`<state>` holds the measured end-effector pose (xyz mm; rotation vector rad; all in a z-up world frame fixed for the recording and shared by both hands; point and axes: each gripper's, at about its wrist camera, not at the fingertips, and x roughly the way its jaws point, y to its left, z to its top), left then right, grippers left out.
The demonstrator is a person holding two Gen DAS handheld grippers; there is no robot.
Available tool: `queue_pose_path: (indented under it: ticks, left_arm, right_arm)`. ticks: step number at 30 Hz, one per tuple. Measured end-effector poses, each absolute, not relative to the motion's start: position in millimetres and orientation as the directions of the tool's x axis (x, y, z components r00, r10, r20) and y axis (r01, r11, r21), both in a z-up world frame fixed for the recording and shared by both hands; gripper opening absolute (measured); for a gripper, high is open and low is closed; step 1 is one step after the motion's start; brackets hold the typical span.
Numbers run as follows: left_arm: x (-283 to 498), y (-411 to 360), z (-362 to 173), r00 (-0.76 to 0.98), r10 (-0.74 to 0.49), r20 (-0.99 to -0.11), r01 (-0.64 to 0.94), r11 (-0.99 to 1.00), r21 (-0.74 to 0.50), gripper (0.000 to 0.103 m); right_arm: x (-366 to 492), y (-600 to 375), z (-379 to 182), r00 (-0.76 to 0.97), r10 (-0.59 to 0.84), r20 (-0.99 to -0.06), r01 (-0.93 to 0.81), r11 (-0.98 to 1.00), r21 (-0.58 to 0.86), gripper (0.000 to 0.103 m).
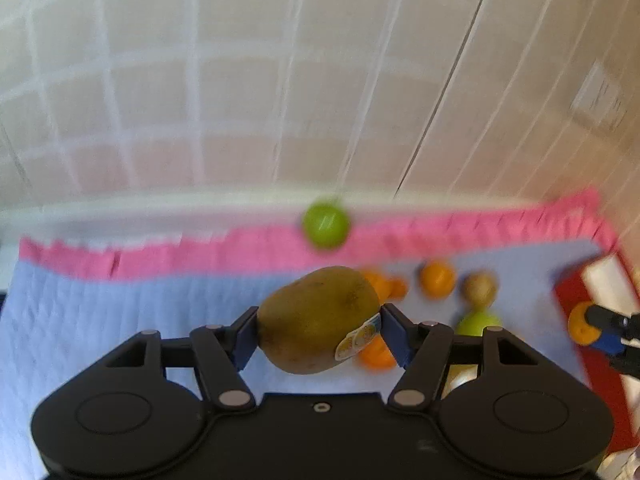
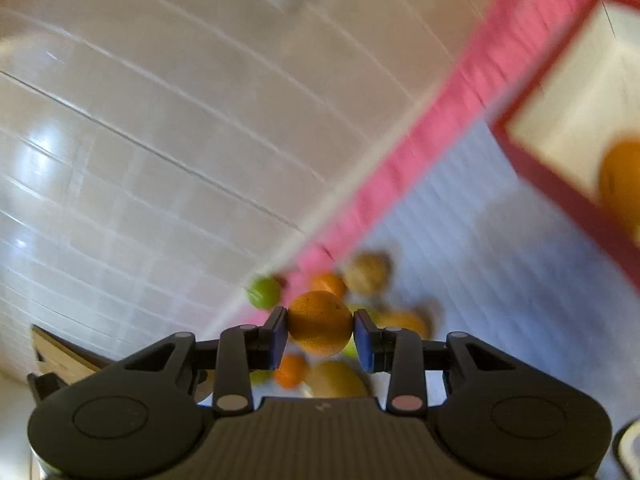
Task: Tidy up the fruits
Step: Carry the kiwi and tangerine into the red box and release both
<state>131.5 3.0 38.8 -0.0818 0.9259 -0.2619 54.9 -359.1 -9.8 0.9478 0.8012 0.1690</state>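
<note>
right tool [image 2: 320, 334] | pads clamped on an orange [image 2: 320, 323], lifted clear | blurred fruit pile [image 2: 360, 280] beyond on blue mat [image 2: 480, 260] | red tray [image 2: 560, 188] upper right holding another orange [image 2: 622, 184] | tiled wall [image 2: 160, 140] behind

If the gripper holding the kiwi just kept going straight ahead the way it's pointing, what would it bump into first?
Probably the orange fruit on the blue mat, just beyond the kiwi held in the left gripper; the green apple sits further back. Blur makes depth uncertain.
</note>
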Motion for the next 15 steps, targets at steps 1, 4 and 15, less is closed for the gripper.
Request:
queue_pose_path:
  ticks: [1, 4, 15]
  left_arm:
    - [135.5, -2.1, 51.7, 0.586, -0.263, -0.766, 0.197, 0.964, -0.181, 0.076]
    - [144.2, -26.4, 91.9, 0.632, -0.278, -0.723, 0.247, 0.957, -0.152, 0.076]
    - [161.7, -177.7, 169.2, 0.592, -0.509, -0.625, 0.49, 0.843, -0.222, 0.076]
  right_arm:
    - [55.2, -366.7, 2.2, 0.719, 0.454, -0.526, 0.19, 0.6, 0.777, 0.037]
    - [54.4, -391.0, 36.5, 0.76, 0.417, -0.499, 0.158, 0.625, 0.764, 0.038]
    - [1.2, -502.2, 96.6, 0.83, 0.122, -0.544, 0.279, 0.753, 0.596, 0.038]
